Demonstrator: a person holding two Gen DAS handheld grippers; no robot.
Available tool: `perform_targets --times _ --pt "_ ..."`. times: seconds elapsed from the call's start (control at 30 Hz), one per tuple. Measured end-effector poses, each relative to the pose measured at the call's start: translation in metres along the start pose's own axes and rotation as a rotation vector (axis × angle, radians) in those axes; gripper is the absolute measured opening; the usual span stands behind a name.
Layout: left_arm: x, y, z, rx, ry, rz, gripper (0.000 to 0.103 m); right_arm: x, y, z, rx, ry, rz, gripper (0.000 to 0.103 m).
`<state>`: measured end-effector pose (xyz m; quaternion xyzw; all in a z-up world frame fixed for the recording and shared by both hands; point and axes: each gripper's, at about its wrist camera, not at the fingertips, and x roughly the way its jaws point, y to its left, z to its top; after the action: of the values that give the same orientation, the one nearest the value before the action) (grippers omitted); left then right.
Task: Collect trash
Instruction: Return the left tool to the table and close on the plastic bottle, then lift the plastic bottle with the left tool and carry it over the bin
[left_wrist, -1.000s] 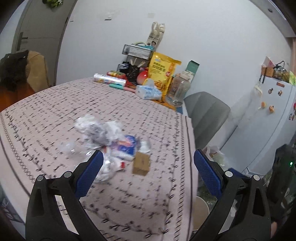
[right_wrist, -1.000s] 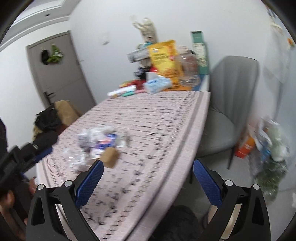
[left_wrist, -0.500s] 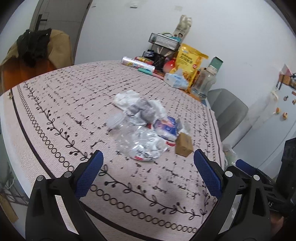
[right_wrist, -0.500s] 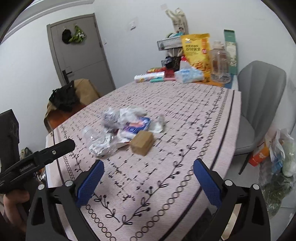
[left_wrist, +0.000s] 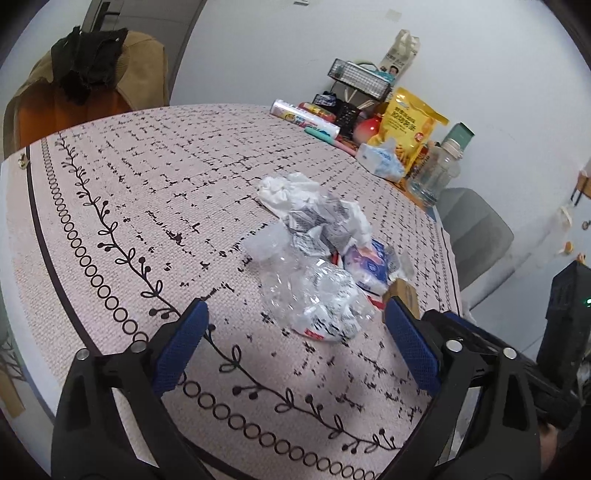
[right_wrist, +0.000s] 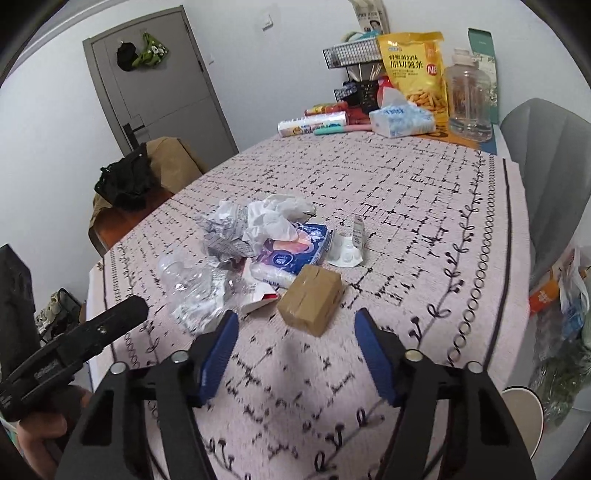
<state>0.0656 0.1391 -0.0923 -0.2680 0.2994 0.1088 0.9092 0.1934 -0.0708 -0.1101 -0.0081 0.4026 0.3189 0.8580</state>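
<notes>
Pinkish woven cloth with black dashes and a vine-and-ring border (right_wrist: 436, 206) covers the table, and a heap of rubbish lies near its middle. In the heap sit crumpled white paper printed with grey text (right_wrist: 236, 229), a crushed clear plastic bottle (left_wrist: 314, 295), a blue and white tissue pack (right_wrist: 291, 254) and a white blister-type wrapper (right_wrist: 347, 247). A small brown taped cardboard box (right_wrist: 312, 299) rests at the near edge of the heap, touching the tissue pack's corner.

The right gripper (right_wrist: 295, 345), black with blue pads, hangs just short of the cardboard box; its jaws have just been closing, yet they stand apart with only cloth between them. The left gripper (left_wrist: 295, 343) has its jaws spread wide, the crushed bottle lying just ahead of the gap, untouched.

Along the far wall stand a yellow snack bag (right_wrist: 413, 66), a clear plastic jar (right_wrist: 469, 96) and a soft blue tissue packet (right_wrist: 402, 120). A grey padded chair (right_wrist: 546, 155) is beside the table.
</notes>
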Motion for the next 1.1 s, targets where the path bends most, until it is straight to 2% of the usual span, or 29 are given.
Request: perform_targets --times 0.13,0.43,0.57,0.6,0.63,0.7,0.73,0.93,1.1 --pt "0.015 0.008 0.011 -0.046 0.029 -0.004 0.085 0.016 -0.002 0.006 0.023 0.03 -0.002 0.049" --pt "0.033 0.015 0.035 -0.117 0.005 0.019 0.085 0.038 -0.004 0.014 0.048 0.063 -0.022 0.048" --pt "0.047 0.019 0.04 -0.151 0.031 0.022 0.083 0.039 -0.006 0.014 0.049 0.07 -0.032 0.04" --pt "0.05 0.019 0.039 -0.159 0.042 0.015 0.081 0.037 -0.006 0.014 0.048 0.067 -0.033 0.039" --pt "0.052 0.02 0.039 -0.164 0.048 0.012 0.074 0.035 -0.007 0.014 0.05 0.063 -0.032 0.039" --pt "0.056 0.021 0.036 -0.183 0.065 0.005 0.055 0.03 -0.008 0.013 0.054 0.053 -0.035 0.038" --pt "0.056 0.022 0.035 -0.194 0.072 0.005 0.039 0.026 -0.009 0.012 0.054 0.049 -0.035 0.038" --pt "0.037 0.018 0.032 -0.205 0.042 -0.026 0.032 0.012 -0.01 0.004 0.046 0.042 -0.02 0.038" --pt "0.011 0.003 0.034 -0.157 -0.004 -0.035 0.032 -0.004 -0.009 0.001 0.039 0.01 -0.014 0.038"
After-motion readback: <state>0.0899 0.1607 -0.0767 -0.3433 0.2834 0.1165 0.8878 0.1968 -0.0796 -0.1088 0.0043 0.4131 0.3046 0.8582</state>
